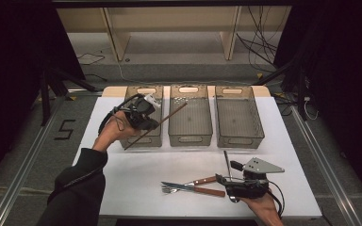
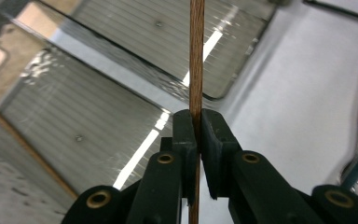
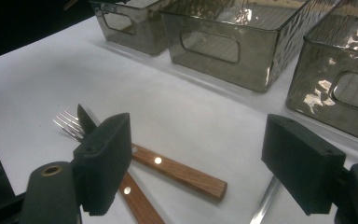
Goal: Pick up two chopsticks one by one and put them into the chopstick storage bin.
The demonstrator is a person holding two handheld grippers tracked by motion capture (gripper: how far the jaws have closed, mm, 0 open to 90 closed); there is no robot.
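Wooden and thin, the chopstick [image 1: 156,126] sits clamped in the left gripper [image 1: 147,118], held up in the air over the left bin [image 1: 143,139], slanting from low left to upper right with its far tip out toward the middle bin [image 1: 190,133]. From the left gripper view the jaws pinch tight on the chopstick [image 2: 196,70], which runs straight up between them. A second chopstick [image 2: 28,151] lies inside a bin below. Over on the near side of the white table [image 1: 136,183], the right gripper [image 1: 226,181] rests low, jaws standing wide apart with nothing in them, just beside a wood-handled knife [image 1: 193,188] and fork [image 1: 188,183]. The right bin [image 1: 239,139] stands well apart.
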